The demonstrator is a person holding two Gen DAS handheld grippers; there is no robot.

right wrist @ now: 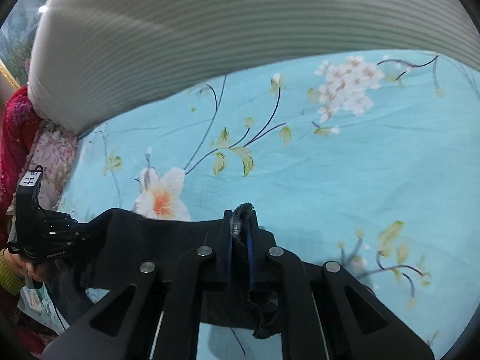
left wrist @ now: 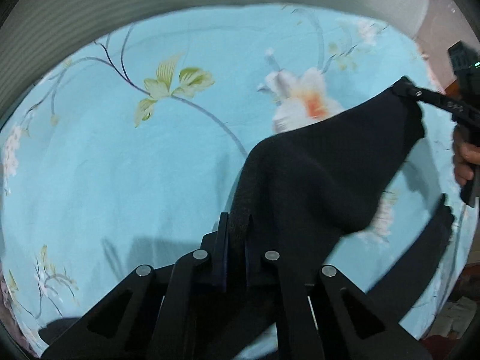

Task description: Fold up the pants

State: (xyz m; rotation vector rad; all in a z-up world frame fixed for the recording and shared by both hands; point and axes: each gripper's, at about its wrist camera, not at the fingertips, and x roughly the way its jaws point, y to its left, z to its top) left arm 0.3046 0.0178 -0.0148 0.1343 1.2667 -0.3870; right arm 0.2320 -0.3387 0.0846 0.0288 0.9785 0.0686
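Note:
Black pants [left wrist: 330, 168] hang stretched above a light blue flowered bedsheet [left wrist: 120, 165]. My left gripper [left wrist: 235, 222] is shut on one corner of the pants' edge, the cloth pinched between its fingers. In the left wrist view my right gripper [left wrist: 405, 88] grips the far corner at the upper right, with a hand behind it. In the right wrist view my right gripper [right wrist: 241, 219] is shut on a bunched hem of the pants [right wrist: 168, 240]. There the left gripper [right wrist: 81, 234] holds the other end at the left. The cloth spans between the two grippers.
A grey-white ribbed cushion or headboard [right wrist: 210, 39] runs along the far side of the bed. A red and pink floral cloth [right wrist: 18, 138] lies at the left edge in the right wrist view. The sheet [right wrist: 345, 180] spreads wide beneath the pants.

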